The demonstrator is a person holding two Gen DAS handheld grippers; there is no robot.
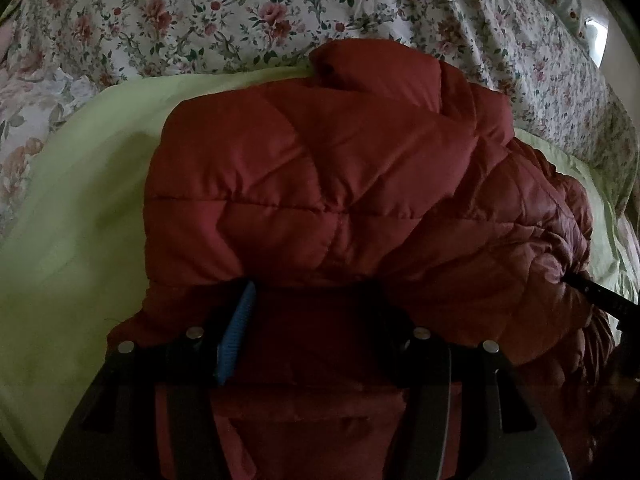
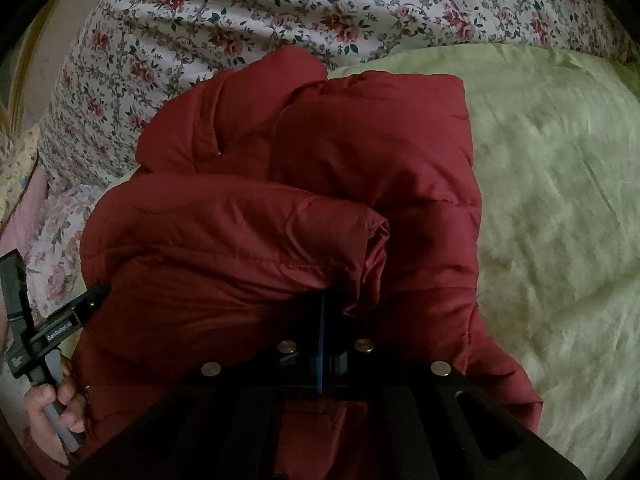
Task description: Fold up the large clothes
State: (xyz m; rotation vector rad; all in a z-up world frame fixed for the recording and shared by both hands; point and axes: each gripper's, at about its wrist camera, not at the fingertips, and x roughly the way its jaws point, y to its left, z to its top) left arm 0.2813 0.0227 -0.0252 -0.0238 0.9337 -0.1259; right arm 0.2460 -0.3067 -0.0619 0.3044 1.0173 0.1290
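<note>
On the green sheet (image 1: 72, 232), which covers the middle of the bed, lies a red quilted jacket (image 1: 320, 184), bunched and partly folded. Beyond the sheet, on the far side of the jacket, spreads a floral cover (image 1: 240, 12) printed with pink roses and dark leaves.

Left wrist view: the left gripper (image 1: 316, 308) sits at the jacket's near edge, its jaws standing apart. One blue pad (image 1: 238, 332) shows on the left finger; red fabric fills the space between the fingers, but whether both pads press on it cannot be told. A puffed fold of the jacket rises just beyond the fingertips. To the right of the jacket, one dark finger of the right gripper (image 1: 596, 292) pokes into the fabric's edge.

Right wrist view: the right gripper (image 2: 324, 312) is fully closed, its blue pads meeting in a thin line, with the tips buried under a rolled sleeve or fold of the jacket (image 2: 320, 200); whether cloth is pinched between them cannot be told. The left gripper (image 2: 80, 304) reaches the jacket's left edge, and a hand (image 2: 52, 408) holds its handle below. The green sheet (image 2: 560, 200) lies to the right of the jacket, the floral cover (image 2: 280, 8) beyond it.
</note>
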